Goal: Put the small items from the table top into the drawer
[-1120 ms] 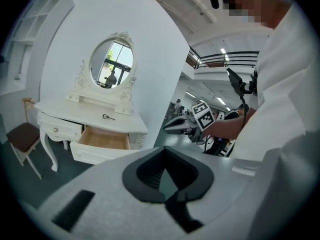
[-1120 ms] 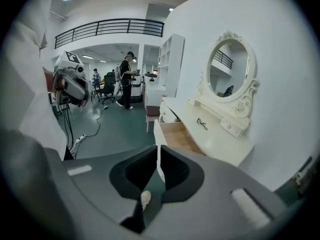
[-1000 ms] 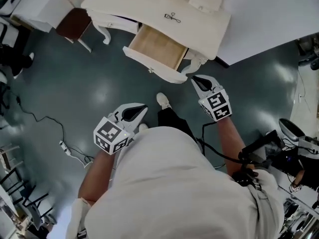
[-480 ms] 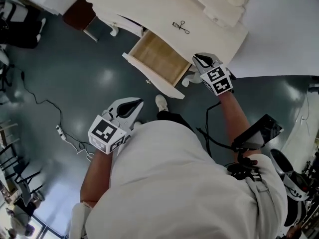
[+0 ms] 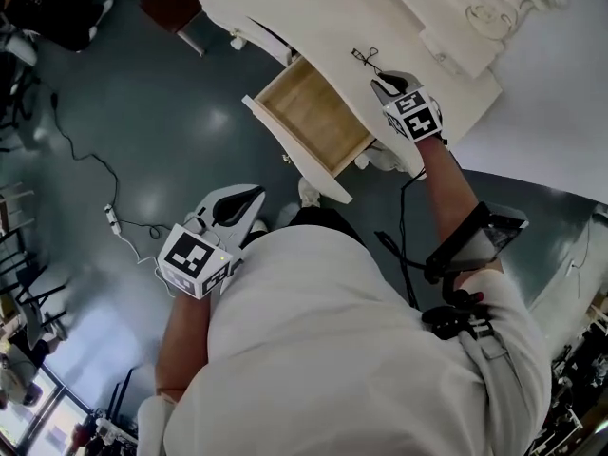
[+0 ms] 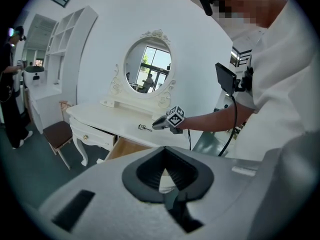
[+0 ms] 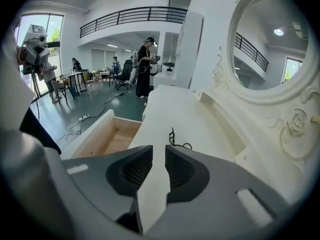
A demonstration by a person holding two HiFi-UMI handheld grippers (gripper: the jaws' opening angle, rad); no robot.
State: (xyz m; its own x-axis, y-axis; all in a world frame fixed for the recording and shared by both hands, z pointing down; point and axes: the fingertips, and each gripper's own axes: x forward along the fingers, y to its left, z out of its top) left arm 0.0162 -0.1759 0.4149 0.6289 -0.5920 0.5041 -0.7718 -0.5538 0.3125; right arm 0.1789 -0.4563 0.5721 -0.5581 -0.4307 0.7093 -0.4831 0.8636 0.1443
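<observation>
While atop table (image 5: 304, 17), item (image 5: 366, 58) near drawer (image 5: 309, 117)

The right arm (image 5: 445, 188) is stretched pretty far out in front, elbow nearly straight. The right gripper (image 5: 380, 84) is pointed forward and tipped downward, with its marker cube turned up. Its jaws have just been opening and are seen standing apart with a clear narrow gap, nothing gripped between them. The left arm (image 5: 185, 340) is bent and tucked in close to the torso, so the left gripper (image 5: 255, 196) is held low and back, well apart from the right one and angled a bit down. Its jaws look closed tip to tip, though that's honestly hard to call from its own view. Nothing is seen held there either.
</observation>
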